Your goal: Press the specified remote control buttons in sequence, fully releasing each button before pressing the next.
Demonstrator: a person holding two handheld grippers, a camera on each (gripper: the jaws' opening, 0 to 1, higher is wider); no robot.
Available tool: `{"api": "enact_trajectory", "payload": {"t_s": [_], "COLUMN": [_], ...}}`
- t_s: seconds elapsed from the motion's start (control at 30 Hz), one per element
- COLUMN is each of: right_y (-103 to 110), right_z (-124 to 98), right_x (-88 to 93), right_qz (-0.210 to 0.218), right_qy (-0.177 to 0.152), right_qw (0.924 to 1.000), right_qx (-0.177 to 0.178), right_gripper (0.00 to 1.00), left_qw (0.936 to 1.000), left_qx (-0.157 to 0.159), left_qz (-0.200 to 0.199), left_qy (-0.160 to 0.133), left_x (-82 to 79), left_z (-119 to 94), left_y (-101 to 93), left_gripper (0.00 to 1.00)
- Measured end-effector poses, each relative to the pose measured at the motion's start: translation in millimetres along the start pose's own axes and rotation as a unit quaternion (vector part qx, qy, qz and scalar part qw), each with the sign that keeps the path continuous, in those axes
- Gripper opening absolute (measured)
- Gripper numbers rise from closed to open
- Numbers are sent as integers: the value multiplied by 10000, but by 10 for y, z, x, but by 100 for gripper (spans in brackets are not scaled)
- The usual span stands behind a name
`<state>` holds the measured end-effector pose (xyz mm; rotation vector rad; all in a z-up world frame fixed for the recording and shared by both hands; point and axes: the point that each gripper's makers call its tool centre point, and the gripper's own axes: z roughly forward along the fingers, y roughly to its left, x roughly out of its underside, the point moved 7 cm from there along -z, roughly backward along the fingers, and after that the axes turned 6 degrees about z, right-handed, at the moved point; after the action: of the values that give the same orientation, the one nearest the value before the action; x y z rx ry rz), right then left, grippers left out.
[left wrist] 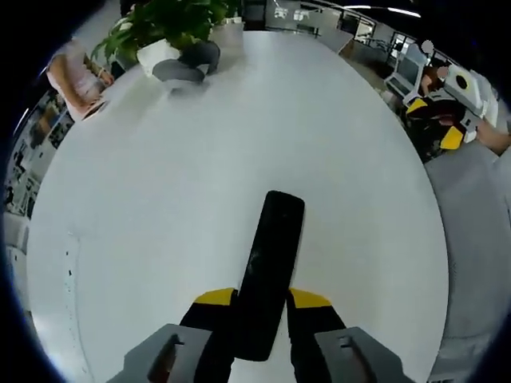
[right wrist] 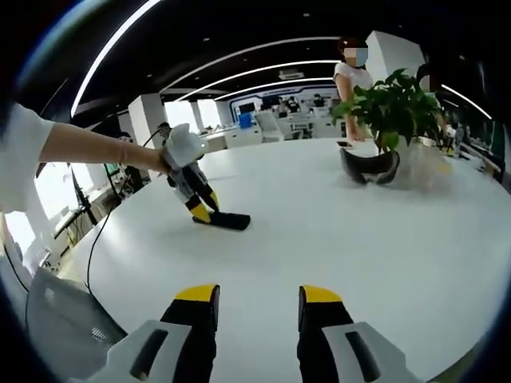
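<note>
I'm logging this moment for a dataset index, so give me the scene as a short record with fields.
surface: white table
target object: black remote control, lying flat on the table
left hand-held gripper: jaws closed on the near end of the remote
right hand-held gripper: jaws apart, nothing between them, over bare table
far end of table: potted plant with a dark headset-like object beside it
people: one standing behind the plant
buttons: not readable
</note>
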<state>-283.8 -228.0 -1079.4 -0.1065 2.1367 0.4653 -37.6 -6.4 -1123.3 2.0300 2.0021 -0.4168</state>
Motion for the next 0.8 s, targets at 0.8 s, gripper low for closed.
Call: {"api": "enact_trajectory", "payload": {"t_s": [0.8], "right_y": [-1], "right_z": [15], "right_x": [0], "right_qz": [-15], "right_qy": [55], "right_qw": [10000], "right_qx": [-46], "right_gripper": [37], "left_qw": [9994], "left_qx": [-220], "left_qz": [231], "left_qy": [157], "left_x": [104], "left_z": [27], "left_y": [-154], "left_gripper": [23]}}
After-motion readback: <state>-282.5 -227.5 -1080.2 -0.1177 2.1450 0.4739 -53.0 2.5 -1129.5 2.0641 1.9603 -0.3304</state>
